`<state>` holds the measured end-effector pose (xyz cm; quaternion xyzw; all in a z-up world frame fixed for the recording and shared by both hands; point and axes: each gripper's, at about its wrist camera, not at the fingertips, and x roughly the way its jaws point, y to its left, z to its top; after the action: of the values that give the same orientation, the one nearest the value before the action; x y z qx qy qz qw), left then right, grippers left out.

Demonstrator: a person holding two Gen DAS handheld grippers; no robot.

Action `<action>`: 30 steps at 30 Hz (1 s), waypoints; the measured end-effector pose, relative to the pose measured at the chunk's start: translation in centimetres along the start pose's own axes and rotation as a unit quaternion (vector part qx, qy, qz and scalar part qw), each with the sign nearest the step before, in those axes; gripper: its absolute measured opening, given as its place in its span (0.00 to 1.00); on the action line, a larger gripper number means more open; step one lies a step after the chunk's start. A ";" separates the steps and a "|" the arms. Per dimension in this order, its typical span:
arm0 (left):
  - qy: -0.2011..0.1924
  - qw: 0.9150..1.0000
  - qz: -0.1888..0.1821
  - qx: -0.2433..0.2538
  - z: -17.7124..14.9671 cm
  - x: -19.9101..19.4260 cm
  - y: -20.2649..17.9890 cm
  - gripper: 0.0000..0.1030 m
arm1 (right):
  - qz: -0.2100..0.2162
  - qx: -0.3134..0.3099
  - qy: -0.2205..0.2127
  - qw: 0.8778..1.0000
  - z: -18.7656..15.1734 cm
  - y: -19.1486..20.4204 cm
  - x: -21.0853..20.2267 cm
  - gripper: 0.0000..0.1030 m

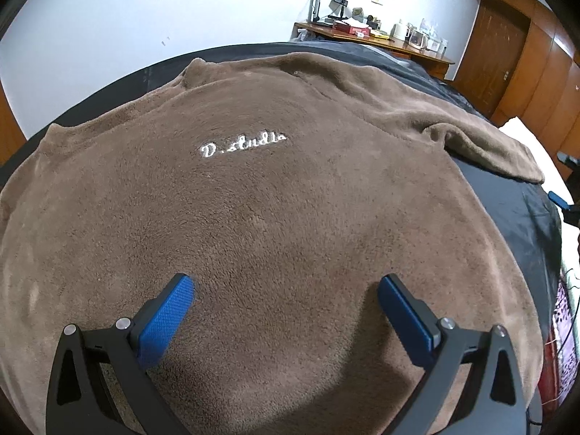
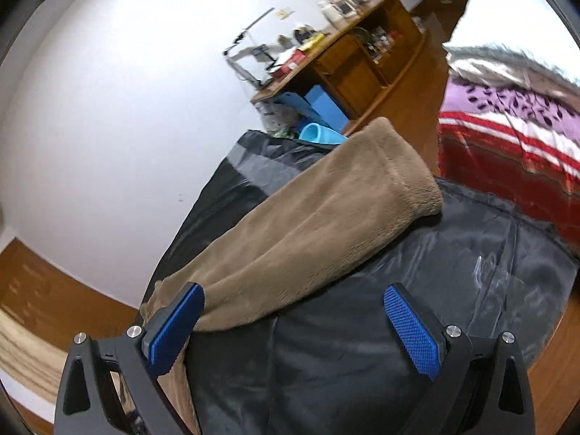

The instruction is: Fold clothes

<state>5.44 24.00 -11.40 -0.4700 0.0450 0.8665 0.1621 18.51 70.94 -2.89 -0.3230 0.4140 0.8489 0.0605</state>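
Brown fleece sweater (image 1: pixel 275 195) lies spread flat on the dark cover (image 1: pixel 522 217) of the table, filling the middle of the left wrist view, with one sleeve (image 2: pixel 308 217) stretched toward the upper right of the right wrist view. The left tool (image 1: pixel 286 311) hangs wide open over the lower body of the sweater and holds nothing. The right tool (image 2: pixel 293 322) is also wide open and empty, near the sleeve's lower edge. The thick pile may slip from a shallow pinch, and the smooth cover may be caught together with the cloth.
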 end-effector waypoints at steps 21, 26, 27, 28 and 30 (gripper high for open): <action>-0.004 1.000 0.005 0.009 -0.2 0.0 -0.2 0.99 | -0.138 0.016 -0.051 0.989 3.3 -1.3 3.2 0.53; -0.004 1.000 0.007 0.010 -0.2 0.1 -0.2 0.99 | -0.176 0.011 -0.066 0.982 4.1 -0.9 3.9 0.53; -0.004 1.000 0.007 0.010 -0.2 0.1 -0.2 0.99 | -0.184 0.003 -0.064 0.981 4.2 -0.6 4.2 0.53; -0.004 1.000 0.006 0.010 -0.2 0.1 -0.2 0.99 | -0.194 -0.009 -0.063 0.979 4.2 -0.3 4.4 0.53; -0.004 1.000 0.006 0.010 -0.2 0.1 -0.1 0.99 | -0.214 -0.033 -0.061 0.974 4.2 0.2 4.9 0.46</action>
<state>5.59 24.10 -11.56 -0.4648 0.0564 0.8687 0.1616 12.49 73.08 -3.85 -0.3536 0.3021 0.8476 0.2554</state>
